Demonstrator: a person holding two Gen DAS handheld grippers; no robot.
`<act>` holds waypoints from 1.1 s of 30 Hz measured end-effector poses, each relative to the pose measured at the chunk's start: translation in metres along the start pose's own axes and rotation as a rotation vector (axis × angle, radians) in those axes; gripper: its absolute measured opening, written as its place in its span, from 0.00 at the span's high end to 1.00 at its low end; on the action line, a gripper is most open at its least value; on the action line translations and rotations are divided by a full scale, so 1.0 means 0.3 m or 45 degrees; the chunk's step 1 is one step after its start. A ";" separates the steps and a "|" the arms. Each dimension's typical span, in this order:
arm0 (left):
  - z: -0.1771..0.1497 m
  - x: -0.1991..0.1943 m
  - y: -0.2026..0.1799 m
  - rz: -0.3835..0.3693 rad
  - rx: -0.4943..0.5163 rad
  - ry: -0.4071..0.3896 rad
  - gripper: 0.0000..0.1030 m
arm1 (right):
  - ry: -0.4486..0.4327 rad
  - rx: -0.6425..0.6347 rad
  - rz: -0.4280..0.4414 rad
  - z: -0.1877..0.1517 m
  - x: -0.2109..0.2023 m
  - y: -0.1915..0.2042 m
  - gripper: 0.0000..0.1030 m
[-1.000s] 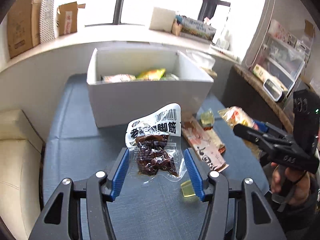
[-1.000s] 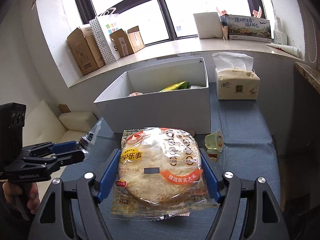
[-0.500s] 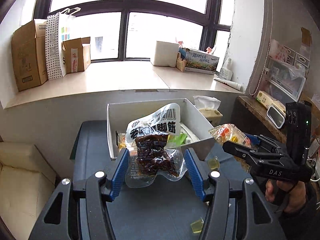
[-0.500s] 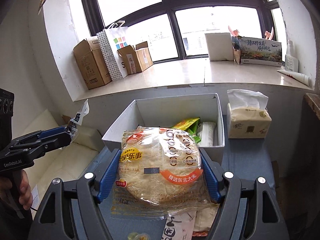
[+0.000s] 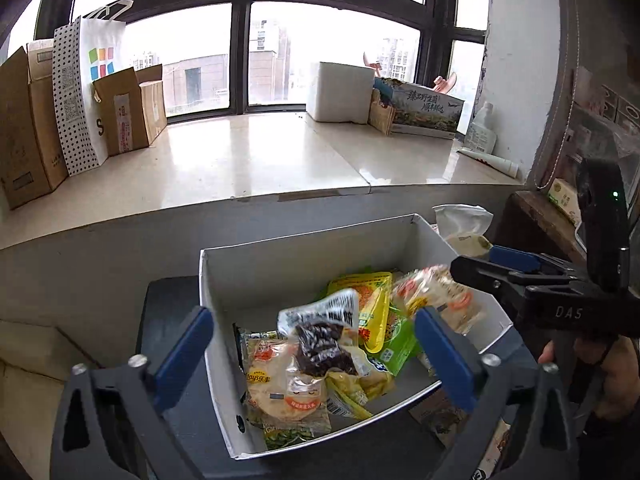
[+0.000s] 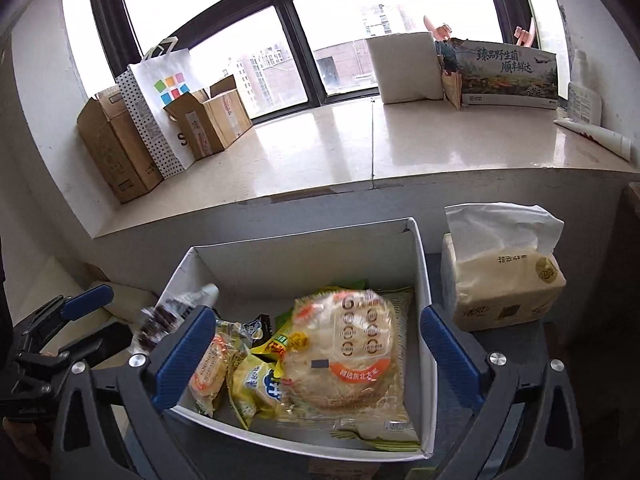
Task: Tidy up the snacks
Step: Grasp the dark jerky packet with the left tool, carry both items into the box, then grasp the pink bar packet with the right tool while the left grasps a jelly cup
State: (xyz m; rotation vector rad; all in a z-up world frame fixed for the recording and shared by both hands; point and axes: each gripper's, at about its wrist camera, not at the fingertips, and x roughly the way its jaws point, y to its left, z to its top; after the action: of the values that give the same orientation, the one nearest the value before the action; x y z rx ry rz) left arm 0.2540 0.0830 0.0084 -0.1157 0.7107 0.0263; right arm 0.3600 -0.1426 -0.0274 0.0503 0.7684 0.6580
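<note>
A white box (image 5: pixel 304 248) holds several snack packs; it also shows in the right wrist view (image 6: pixel 304 248). My left gripper (image 5: pixel 316 344) is open above the box, and the clear pack of dark meat (image 5: pixel 320 340) is loose between its jaws, blurred, over the pile. My right gripper (image 6: pixel 316 344) is open above the box, and the round rice cracker pack (image 6: pixel 348 356) lies between its jaws on the other snacks. The cracker pack shows blurred in the left wrist view (image 5: pixel 436 296).
A tissue pack (image 6: pixel 504 276) stands right of the box. A snack pack (image 5: pixel 444 416) lies on the dark blue table (image 5: pixel 164 320) in front of the box. Cardboard boxes (image 6: pixel 120 140) and a paper bag stand on the windowsill (image 6: pixel 360 148). A beige cushion (image 5: pixel 24 376) is left.
Both grippers moved up and over the box and opened. The meat pack and the cracker pack have left the jaws and dropped into the box.
</note>
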 end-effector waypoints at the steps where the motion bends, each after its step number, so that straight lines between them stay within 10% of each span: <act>1: -0.002 0.008 0.012 -0.015 -0.019 0.000 0.00 | 0.012 0.008 0.005 -0.003 0.003 -0.005 0.00; 21: -0.234 -0.323 -0.138 -0.006 0.102 -0.035 0.00 | -0.130 -0.031 0.087 -0.302 -0.379 -0.030 0.00; 33: -0.579 -0.415 -0.234 -0.099 0.009 0.057 0.00 | 0.152 -0.144 -0.050 -0.688 -0.290 0.005 0.00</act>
State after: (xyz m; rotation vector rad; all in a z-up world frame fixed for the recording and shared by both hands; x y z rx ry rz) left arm 0.0513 -0.0047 -0.0341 -0.1373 0.7501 -0.0531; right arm 0.1770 -0.2300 -0.1226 -0.1077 0.8439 0.6703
